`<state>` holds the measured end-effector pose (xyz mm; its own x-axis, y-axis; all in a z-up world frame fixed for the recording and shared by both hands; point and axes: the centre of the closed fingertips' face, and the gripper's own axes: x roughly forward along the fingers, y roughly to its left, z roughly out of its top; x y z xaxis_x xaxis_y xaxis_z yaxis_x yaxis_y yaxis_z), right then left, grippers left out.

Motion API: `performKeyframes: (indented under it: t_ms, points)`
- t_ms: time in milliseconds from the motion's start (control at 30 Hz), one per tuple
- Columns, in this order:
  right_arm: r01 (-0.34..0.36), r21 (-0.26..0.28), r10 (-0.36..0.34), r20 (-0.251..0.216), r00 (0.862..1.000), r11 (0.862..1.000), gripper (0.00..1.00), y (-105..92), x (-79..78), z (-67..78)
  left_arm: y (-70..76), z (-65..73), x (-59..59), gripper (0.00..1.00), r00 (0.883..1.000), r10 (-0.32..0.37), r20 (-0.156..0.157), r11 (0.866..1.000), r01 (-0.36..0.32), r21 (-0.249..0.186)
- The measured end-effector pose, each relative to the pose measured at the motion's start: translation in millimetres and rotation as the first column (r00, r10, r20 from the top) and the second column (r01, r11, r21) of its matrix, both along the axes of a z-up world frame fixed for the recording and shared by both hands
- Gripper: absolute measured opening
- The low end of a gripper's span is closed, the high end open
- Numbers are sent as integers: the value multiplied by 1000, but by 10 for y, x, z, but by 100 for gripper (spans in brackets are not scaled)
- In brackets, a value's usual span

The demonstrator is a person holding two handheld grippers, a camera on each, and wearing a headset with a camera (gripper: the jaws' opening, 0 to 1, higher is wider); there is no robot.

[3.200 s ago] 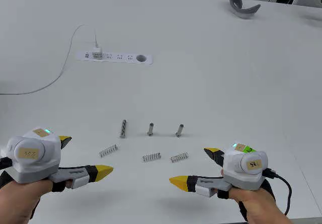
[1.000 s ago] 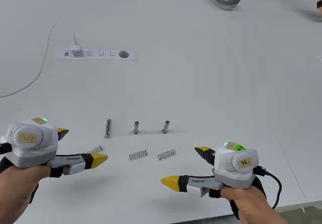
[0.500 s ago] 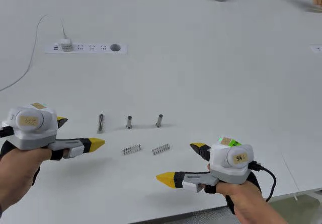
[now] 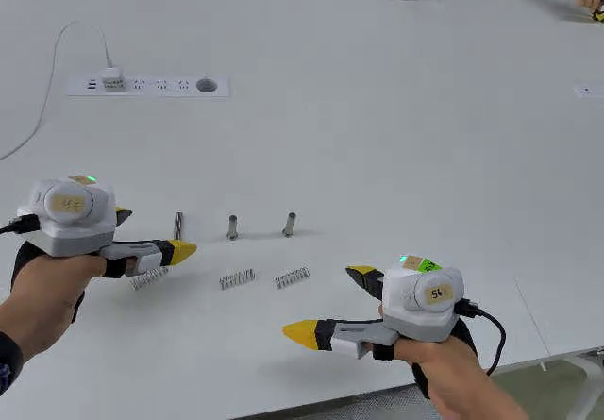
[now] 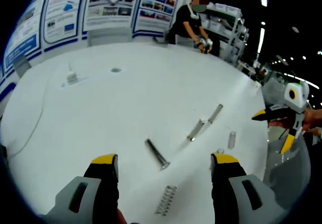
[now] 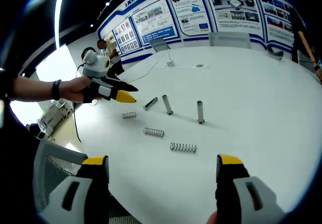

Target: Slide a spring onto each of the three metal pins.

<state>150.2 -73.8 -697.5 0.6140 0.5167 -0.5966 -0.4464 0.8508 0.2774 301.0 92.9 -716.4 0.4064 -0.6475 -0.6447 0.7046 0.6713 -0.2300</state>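
Left gripper (image 4: 151,233), jaws wide apart and empty, hangs low over the leftmost spring (image 4: 148,277), which lies between its jaws in the left gripper view, just in front of the leftmost pin (image 4: 177,224). Right gripper (image 4: 328,304), likewise spread and empty, sits nearer the person. All three springs lie loose on the table (image 4: 377,137) in front of the pins.

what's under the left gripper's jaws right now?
One spring lies loose on the white table beneath the open left gripper, between its jaws and untouched. A metal pin sits just ahead. The table right under the gripper's body is covered.
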Motion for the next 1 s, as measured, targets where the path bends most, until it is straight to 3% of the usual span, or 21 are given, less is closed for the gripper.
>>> performKeyframes:
  t_ms: [400,800,1000]
  points:
    - [-3,3,3,-22,1000,1000,88,16,-63,-66,-86,-187,152,66,999,45,-28,999,-44,22]
    - [-7,15,8,-21,1000,1000,88,63,-6,-64,-108,-355,238,51,995,82,-58,995,-79,60]
    - [-11,17,11,-20,1000,1000,88,76,25,-65,-116,-387,283,44,994,98,-54,992,-94,79]
